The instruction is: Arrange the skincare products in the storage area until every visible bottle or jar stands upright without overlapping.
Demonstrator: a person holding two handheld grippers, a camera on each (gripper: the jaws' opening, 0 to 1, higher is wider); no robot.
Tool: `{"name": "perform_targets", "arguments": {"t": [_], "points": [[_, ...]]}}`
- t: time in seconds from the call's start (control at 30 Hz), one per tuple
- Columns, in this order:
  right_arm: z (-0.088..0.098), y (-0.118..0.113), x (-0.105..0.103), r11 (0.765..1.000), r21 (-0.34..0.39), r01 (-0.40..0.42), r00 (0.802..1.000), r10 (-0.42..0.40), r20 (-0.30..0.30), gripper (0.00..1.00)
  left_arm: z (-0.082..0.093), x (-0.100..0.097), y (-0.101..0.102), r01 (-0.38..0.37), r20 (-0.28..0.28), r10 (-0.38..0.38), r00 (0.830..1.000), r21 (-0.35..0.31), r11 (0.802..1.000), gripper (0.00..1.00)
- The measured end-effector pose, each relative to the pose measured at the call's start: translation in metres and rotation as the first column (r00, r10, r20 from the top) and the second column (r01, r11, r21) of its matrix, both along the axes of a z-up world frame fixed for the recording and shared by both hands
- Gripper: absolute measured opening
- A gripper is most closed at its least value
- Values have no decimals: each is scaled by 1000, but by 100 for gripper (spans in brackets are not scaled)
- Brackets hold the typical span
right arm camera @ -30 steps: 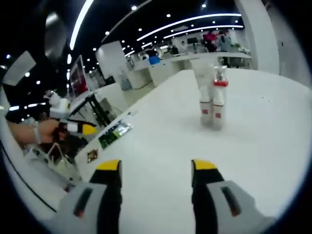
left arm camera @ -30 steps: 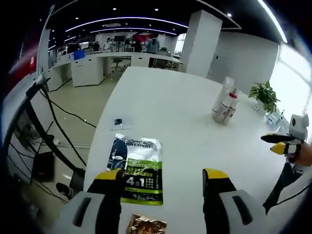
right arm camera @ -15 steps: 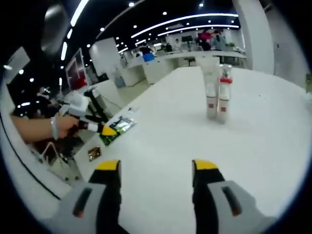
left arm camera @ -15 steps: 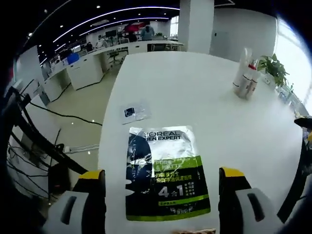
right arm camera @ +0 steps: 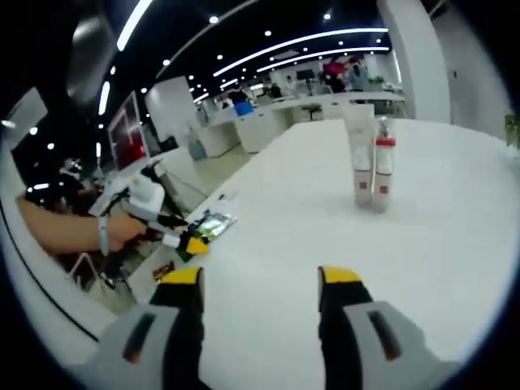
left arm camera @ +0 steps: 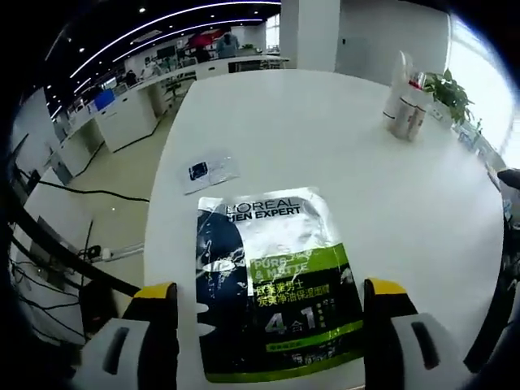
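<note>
On the white desk [left arm camera: 325, 146] we saw two tubes [left arm camera: 406, 106] standing; our left claw [left arm camera: 268, 305], released, straddled the flat L'Oreal sachet [left arm camera: 272, 284], ungrasped; right claw [right arm camera: 260, 284] released too.

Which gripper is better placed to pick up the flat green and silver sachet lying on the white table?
Left. The left gripper is open, its jaws straddling the green and silver sachet on the white table. The right gripper is open over bare table, facing the two upright white tubes.
</note>
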State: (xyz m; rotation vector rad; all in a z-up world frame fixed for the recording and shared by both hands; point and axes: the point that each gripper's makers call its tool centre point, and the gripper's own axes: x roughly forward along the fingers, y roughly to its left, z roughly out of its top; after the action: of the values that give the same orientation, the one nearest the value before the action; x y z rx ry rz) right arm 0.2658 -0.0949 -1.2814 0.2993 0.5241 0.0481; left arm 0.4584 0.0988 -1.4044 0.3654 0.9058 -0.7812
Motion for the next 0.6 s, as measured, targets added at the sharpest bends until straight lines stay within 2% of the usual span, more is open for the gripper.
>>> {"name": "perform_targets", "arguments": {"t": [0.07,0.2,0.3,0.6], "points": [[-3,1,-2,1000,-1,1,1000,-1,-9,54,3,-2,-2,11,11,-11,1000,-16,1000,79],[-8,4,-4,1000,-5,-2,1000,2,-20,52,4,-3,-2,2,15,-1,1000,-20,1000,77],[-11,4,-7,1000,-2,1,1000,-1,-23,51,9,-3,0,8,22,-7,1000,-16,1000,63],[-15,9,-10,1000,4,0,1000,0,-29,50,7,-1,2,5,18,-4,1000,-48,999,58]]}}
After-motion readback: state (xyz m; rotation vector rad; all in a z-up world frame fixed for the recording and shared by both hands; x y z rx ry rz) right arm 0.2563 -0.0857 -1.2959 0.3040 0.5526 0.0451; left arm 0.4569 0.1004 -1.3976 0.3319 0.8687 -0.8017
